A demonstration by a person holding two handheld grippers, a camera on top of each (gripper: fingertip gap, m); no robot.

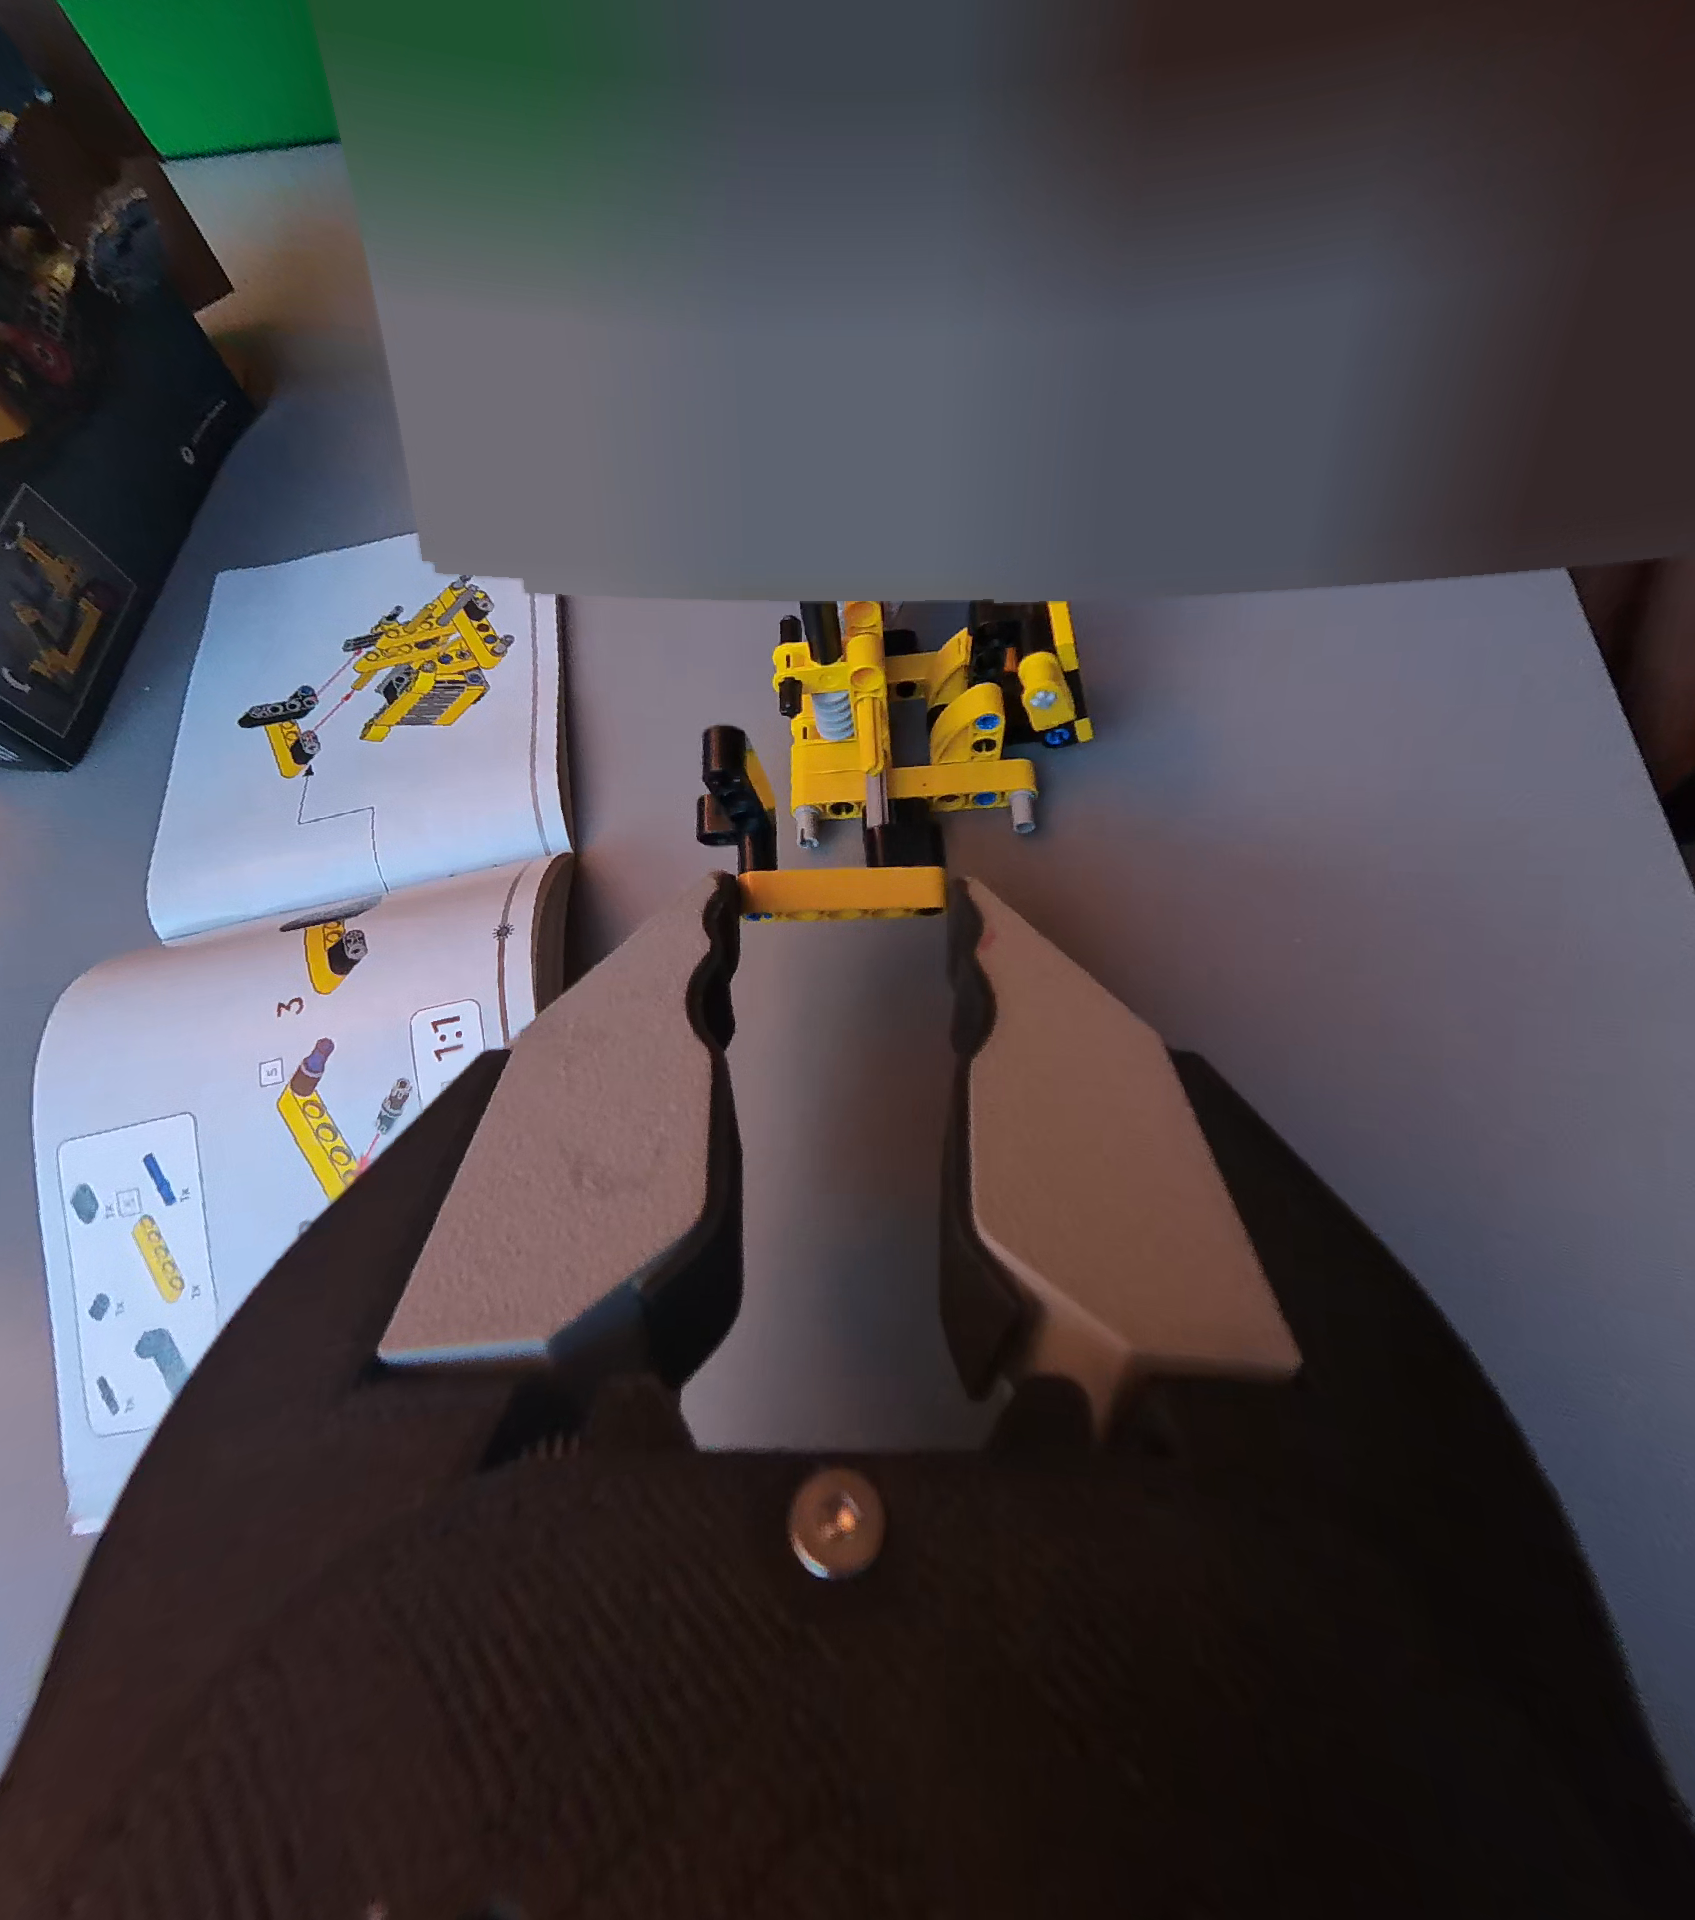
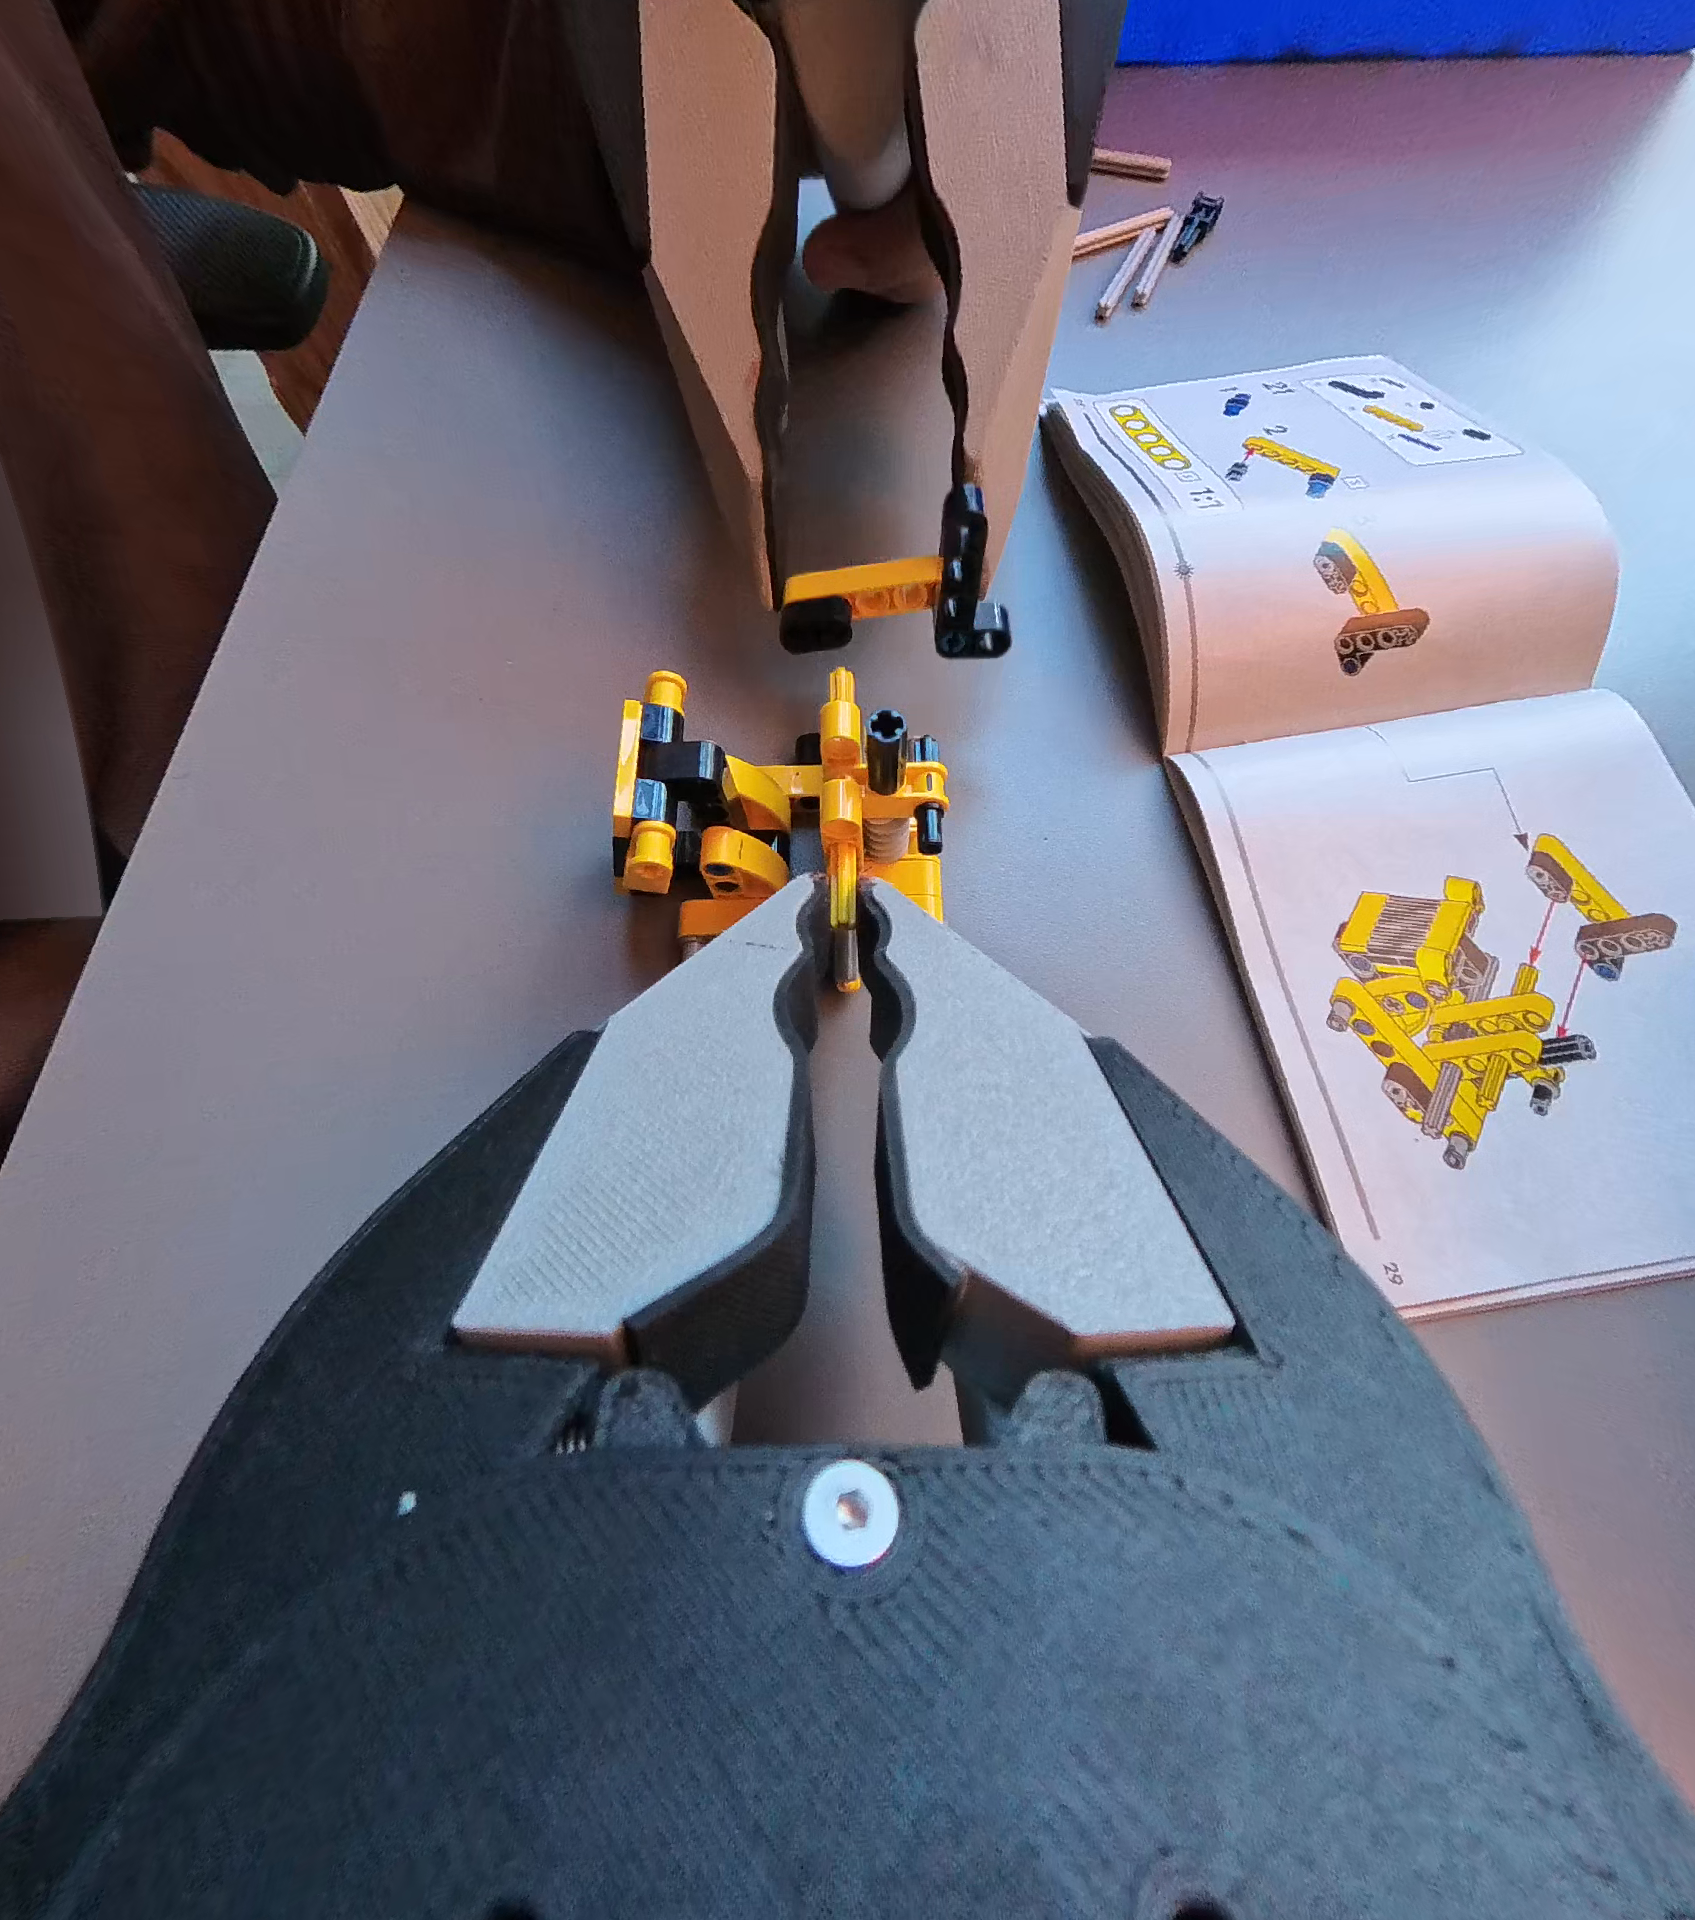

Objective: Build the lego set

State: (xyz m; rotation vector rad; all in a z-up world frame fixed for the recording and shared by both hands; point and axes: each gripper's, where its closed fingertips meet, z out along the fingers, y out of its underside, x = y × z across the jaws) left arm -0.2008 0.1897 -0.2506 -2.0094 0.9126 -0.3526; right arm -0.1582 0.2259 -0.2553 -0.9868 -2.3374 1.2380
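A yellow and black lego model (image 1: 926,717) (image 2: 781,810) stands on the grey table (image 1: 1290,935). My left gripper (image 1: 843,899) is shut on a small sub-assembly: a yellow beam (image 1: 843,894) with black L-shaped pieces (image 1: 734,790) at its ends, held just in front of the model. In the right wrist view that sub-assembly (image 2: 874,592) hangs between the left gripper's fingers (image 2: 708,312), a little apart from the model. My right gripper (image 2: 845,914) is shut on a yellow part at the model's near end.
An open instruction booklet (image 1: 323,831) (image 2: 1445,831) lies beside the model. The set's dark box (image 1: 22,416) stands at the far left. Thin sticks and a black piece (image 2: 1149,255) lie farther back. The table edge (image 2: 230,582) runs along the left. My right fingertips sit around 7 centimetres from my left ones.
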